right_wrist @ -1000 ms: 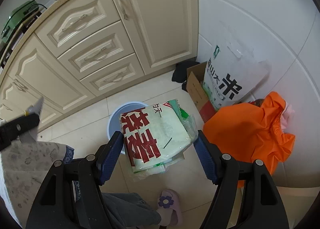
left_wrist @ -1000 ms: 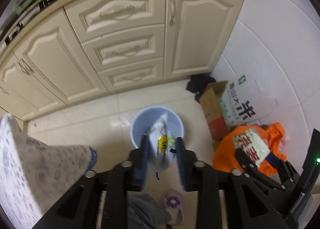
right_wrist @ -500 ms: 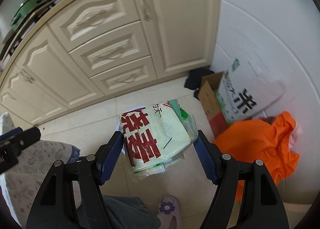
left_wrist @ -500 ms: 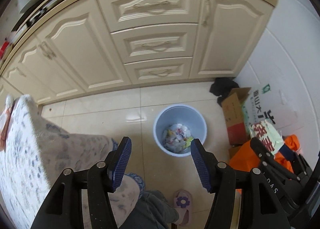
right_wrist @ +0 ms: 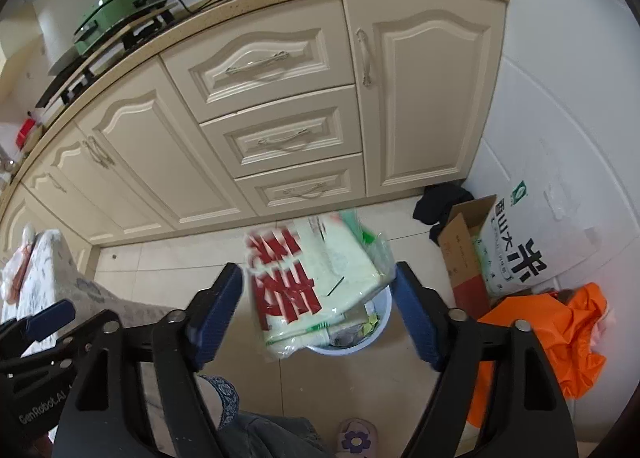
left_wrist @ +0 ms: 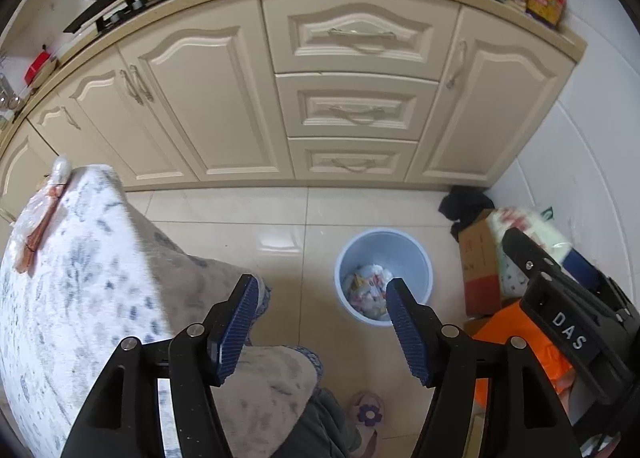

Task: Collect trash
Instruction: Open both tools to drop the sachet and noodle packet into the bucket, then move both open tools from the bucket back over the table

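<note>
A pale blue bin (left_wrist: 383, 254) stands on the floor tiles with crumpled wrappers (left_wrist: 366, 288) in it. My left gripper (left_wrist: 322, 284) hangs above and left of the bin, its jaws opening with nothing between them. In the right wrist view a pale green package with red characters (right_wrist: 312, 282) is blurred in the air over the bin (right_wrist: 380, 324). It sits between the fingers of my right gripper (right_wrist: 318, 274), whose jaws are opening; a gap shows at the left pad (right_wrist: 218, 308). The package hides most of the bin.
Cream cabinets (left_wrist: 352, 105) run behind the bin. Right of it stand a cardboard box (right_wrist: 460, 246), a white rice sack (right_wrist: 532, 234) and an orange bag (right_wrist: 560, 330). A cloth-covered table (left_wrist: 72, 258) fills the left. A person's leg and slipper (left_wrist: 366, 414) are below.
The left gripper let its wrapper drop into the bin, opened and pulled up and away. The right gripper's jaws widened and the green package started slipping down, now blurred.
</note>
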A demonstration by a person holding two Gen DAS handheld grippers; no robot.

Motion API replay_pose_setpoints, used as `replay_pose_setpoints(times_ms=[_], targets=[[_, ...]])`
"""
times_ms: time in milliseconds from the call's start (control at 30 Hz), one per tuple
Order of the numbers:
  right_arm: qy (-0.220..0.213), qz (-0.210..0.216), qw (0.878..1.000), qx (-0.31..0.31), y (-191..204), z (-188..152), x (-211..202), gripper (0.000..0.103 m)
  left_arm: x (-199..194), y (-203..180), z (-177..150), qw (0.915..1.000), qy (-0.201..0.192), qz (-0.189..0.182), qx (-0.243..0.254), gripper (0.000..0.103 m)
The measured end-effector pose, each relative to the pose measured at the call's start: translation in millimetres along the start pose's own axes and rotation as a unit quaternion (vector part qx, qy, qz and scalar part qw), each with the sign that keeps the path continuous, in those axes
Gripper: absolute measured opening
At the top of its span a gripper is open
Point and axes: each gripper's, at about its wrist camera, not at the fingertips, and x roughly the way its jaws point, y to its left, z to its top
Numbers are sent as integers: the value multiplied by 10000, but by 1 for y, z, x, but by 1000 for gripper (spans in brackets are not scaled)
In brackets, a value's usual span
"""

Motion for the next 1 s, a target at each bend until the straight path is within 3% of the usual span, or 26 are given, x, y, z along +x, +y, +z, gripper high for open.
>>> replay_pose_setpoints(times_ms=[33,67,567,867,1000], targets=[[-29,-30,10000,8,2,0,-2,97,-3,4,-2,10000,-8,-8,-26,62],[-61,-47,10000,21,2,0,-4,99,-5,7,-4,10000,-12,10,-81,63],[63,-180,9997,-139,19,-22,-31,99,-50,44,-20,9989,-192,-134,-407,63],[-75,213,9988,-440,64,-23,-62,99,-92,80,-44,9965,-420,-91,-721,66],[-156,418,9967,-673,95,-24,-72,102,-114,113,-55,9939,-553,101,-945,73]])
